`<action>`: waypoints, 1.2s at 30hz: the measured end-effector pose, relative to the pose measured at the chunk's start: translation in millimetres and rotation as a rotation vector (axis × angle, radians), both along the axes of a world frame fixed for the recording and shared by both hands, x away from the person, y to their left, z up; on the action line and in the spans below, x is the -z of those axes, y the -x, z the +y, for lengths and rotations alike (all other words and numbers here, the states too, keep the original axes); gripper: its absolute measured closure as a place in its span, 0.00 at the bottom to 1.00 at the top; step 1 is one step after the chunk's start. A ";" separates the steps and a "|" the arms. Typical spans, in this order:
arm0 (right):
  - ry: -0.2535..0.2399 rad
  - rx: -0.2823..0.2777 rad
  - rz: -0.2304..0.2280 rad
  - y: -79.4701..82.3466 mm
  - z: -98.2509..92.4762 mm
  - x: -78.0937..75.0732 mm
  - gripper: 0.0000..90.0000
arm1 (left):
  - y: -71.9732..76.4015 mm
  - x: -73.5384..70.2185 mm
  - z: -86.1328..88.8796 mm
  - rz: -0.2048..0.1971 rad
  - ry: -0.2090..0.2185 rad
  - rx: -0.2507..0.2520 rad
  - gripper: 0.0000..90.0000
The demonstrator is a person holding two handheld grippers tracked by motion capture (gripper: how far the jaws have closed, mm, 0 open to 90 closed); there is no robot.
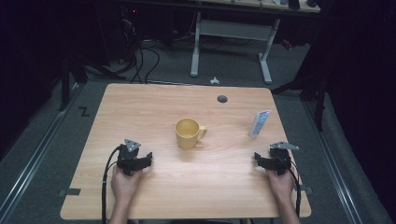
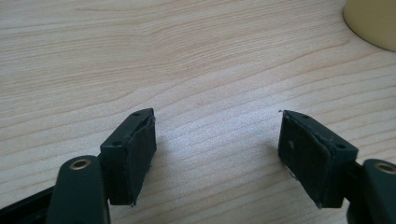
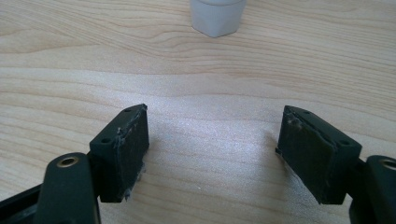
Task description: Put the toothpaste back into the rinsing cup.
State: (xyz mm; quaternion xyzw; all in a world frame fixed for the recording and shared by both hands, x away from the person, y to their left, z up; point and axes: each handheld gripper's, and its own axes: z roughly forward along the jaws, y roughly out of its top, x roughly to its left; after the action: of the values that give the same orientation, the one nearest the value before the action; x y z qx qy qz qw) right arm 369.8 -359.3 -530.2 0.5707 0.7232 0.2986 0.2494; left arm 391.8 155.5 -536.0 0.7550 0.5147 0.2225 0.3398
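Observation:
A yellow mug [image 1: 188, 133] stands upright in the middle of the wooden table [image 1: 154, 102], handle to the right. A white tube with a blue label [image 1: 259, 123] stands on its cap at the right. My left gripper [image 1: 136, 161] rests low on the table, left of and nearer than the mug, jaws open and empty. In the left gripper view the left gripper [image 2: 217, 140] shows bare wood between its pads, the mug [image 2: 371, 21] at the top right corner. My right gripper [image 1: 267, 161] lies near the tube, open. The right gripper [image 3: 212, 135] faces the tube's white cap [image 3: 217, 16].
A round cable hole [image 1: 222, 99] sits near the table's far edge. Beyond the table are the white legs of another desk [image 1: 231, 44] and cables on the grey floor. Black cables trail from both grippers off the near edge.

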 end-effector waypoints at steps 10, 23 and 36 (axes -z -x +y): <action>-0.003 0.001 0.001 0.2 1.0 -0.1 0.27 | 0.1 0.0 -0.1 0.000 -0.001 0.000 0.31; -0.001 0.032 0.001 1.5 3.5 0.0 0.27 | 0.1 -0.1 -0.2 0.001 -0.001 -0.001 0.31; -0.006 0.016 -0.003 7.9 6.1 -1.3 0.33 | 1.4 -0.1 -0.5 0.000 -0.001 -0.006 0.31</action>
State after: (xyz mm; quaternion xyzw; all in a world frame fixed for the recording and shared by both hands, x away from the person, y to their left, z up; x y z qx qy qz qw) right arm 361.9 -353.2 -528.9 0.5769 0.7173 0.2995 0.2509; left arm 390.4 155.0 -535.9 0.7536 0.5170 0.2240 0.3385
